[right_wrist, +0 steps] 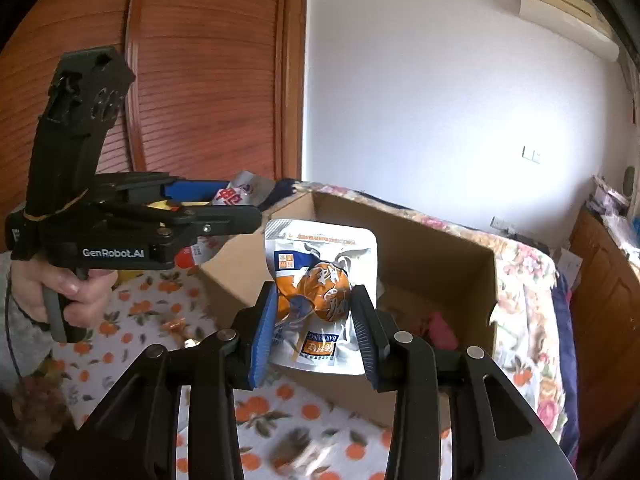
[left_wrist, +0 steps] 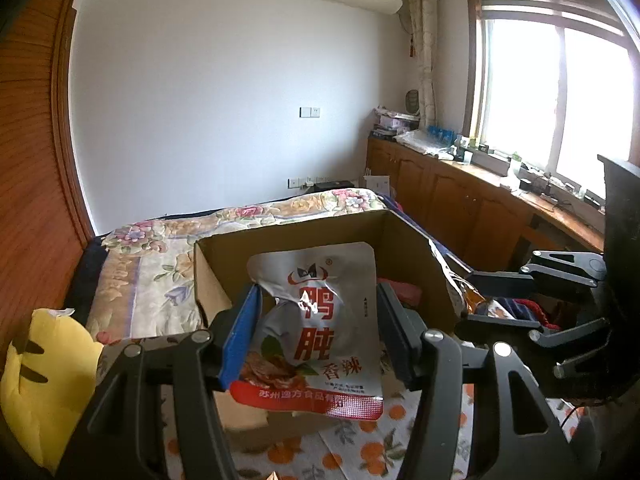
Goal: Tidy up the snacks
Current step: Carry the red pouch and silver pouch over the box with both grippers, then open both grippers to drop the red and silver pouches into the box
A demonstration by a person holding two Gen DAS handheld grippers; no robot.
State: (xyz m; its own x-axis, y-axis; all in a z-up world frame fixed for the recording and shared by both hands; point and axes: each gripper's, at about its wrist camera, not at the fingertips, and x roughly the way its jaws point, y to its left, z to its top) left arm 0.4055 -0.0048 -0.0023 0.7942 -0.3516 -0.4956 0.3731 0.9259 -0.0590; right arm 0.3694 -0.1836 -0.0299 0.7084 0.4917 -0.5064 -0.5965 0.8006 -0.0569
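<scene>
My left gripper [left_wrist: 316, 300] is shut on a silver snack pouch with red characters [left_wrist: 320, 328], held in front of an open cardboard box [left_wrist: 288, 248]. My right gripper [right_wrist: 314, 300] is shut on a silver and orange snack pouch [right_wrist: 324, 280], held above the near wall of the same box [right_wrist: 440, 240]. The left gripper also shows in the right wrist view [right_wrist: 224, 210] to the left, with its pouch [right_wrist: 236, 192] sticking out. The right gripper shows at the right of the left wrist view [left_wrist: 492, 296]. A pink packet [right_wrist: 440, 328] lies inside the box.
The box stands on a bed with a floral cover [left_wrist: 160, 248] and an orange-print cloth [right_wrist: 132, 320]. A yellow cushion [left_wrist: 44, 380] lies at the left. A wooden wardrobe [right_wrist: 200, 80] stands behind, and wooden cabinets [left_wrist: 460, 200] run under the window.
</scene>
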